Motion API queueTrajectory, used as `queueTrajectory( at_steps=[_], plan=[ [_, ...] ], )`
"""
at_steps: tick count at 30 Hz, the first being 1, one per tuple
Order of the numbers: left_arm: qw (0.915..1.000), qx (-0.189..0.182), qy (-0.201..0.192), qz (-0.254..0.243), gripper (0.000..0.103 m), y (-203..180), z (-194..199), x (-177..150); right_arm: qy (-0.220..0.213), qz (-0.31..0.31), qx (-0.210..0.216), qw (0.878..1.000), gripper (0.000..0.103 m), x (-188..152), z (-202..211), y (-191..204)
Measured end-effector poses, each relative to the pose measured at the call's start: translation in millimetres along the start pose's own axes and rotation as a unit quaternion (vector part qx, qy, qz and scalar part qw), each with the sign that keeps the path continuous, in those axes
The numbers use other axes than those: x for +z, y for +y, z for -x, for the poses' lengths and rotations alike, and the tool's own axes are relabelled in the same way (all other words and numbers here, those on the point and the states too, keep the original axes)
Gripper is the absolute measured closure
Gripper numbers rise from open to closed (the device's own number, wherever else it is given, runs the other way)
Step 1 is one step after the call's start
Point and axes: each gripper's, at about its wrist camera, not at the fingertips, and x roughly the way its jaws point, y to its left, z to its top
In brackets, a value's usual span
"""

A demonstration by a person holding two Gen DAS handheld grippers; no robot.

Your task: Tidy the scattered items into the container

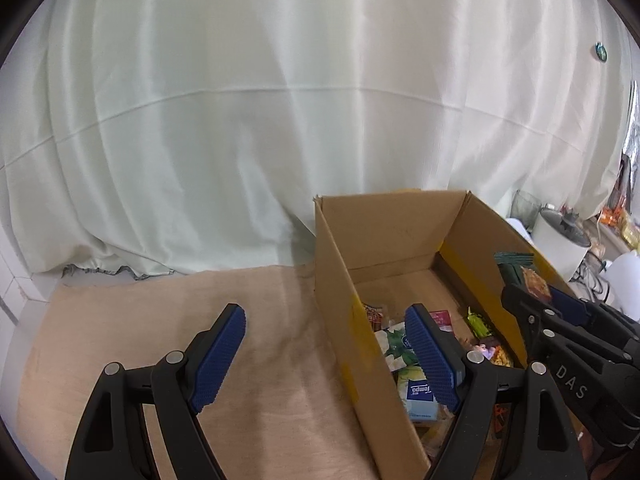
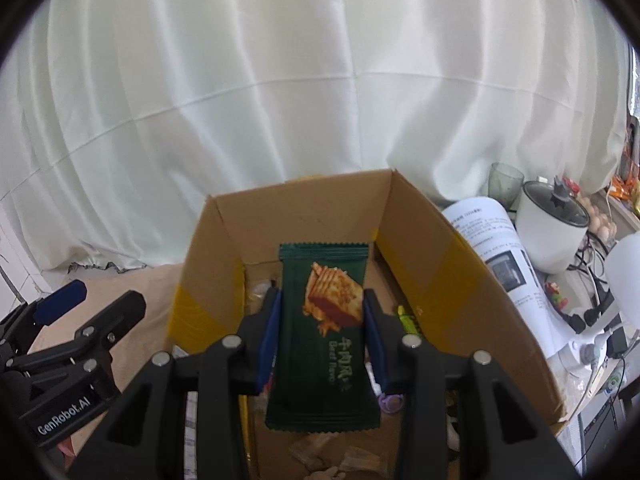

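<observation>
An open cardboard box (image 1: pixel 340 264) (image 2: pixel 436 264) stands on a tan cloth and holds several snack packets and a blue tissue pack (image 1: pixel 420 398). My right gripper (image 2: pixel 322 300) is shut on a dark green biscuit packet (image 2: pixel 324 332), which it holds above the box's inside. That packet (image 1: pixel 516 266) and the right gripper (image 1: pixel 548 300) show at the box's right wall in the left wrist view. My left gripper (image 1: pixel 328 314) is open and holds nothing. It straddles the box's left wall, one pad over the cloth and one over the box. The right wrist view has it at lower left (image 2: pixel 96 292).
White curtains hang behind the box. To its right lie a printed paper sheet (image 2: pixel 492 248), a white cooker pot (image 2: pixel 554 224), a glass (image 2: pixel 506 182), eggs and cables. The tan cloth (image 1: pixel 160 320) spreads to the left of the box, with white tiles past its left edge.
</observation>
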Motion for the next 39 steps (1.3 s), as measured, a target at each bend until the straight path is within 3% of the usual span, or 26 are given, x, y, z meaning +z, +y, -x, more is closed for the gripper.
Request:
queueTrajectory(
  at_steps=[11,13,15,18,20,31,39],
  plan=[
    [0.9999,0.001,0.015,-0.002,0.020,-16,-17,-5,0.037,0.001,-0.006,0.999,0.059,-10,-17,-15],
    [0.9998,0.000,0.018,0.000,0.020,-16,-19,-6,0.047,0.002,-0.010,0.999,0.055,-12,-20,-17],
    [0.9998,0.001,0.020,0.001,0.020,-15,-19,-7,0.054,-0.004,-0.011,0.998,0.033,-12,-20,-20],
    [0.9998,0.004,0.018,0.003,0.020,-12,-18,-9,0.040,-0.007,-0.025,0.999,0.011,-10,-14,-22],
    [0.9999,0.003,0.016,0.004,0.020,-9,-16,-9,0.036,-0.006,-0.039,0.999,0.002,-9,-13,-23],
    [0.9997,-0.007,0.018,0.012,0.020,6,-12,-11,0.032,-0.023,-0.050,0.998,0.001,-6,-12,-24],
    [0.9998,0.005,0.006,0.019,0.020,46,7,-8,0.002,0.001,-0.043,0.999,0.001,2,1,14]
  ],
)
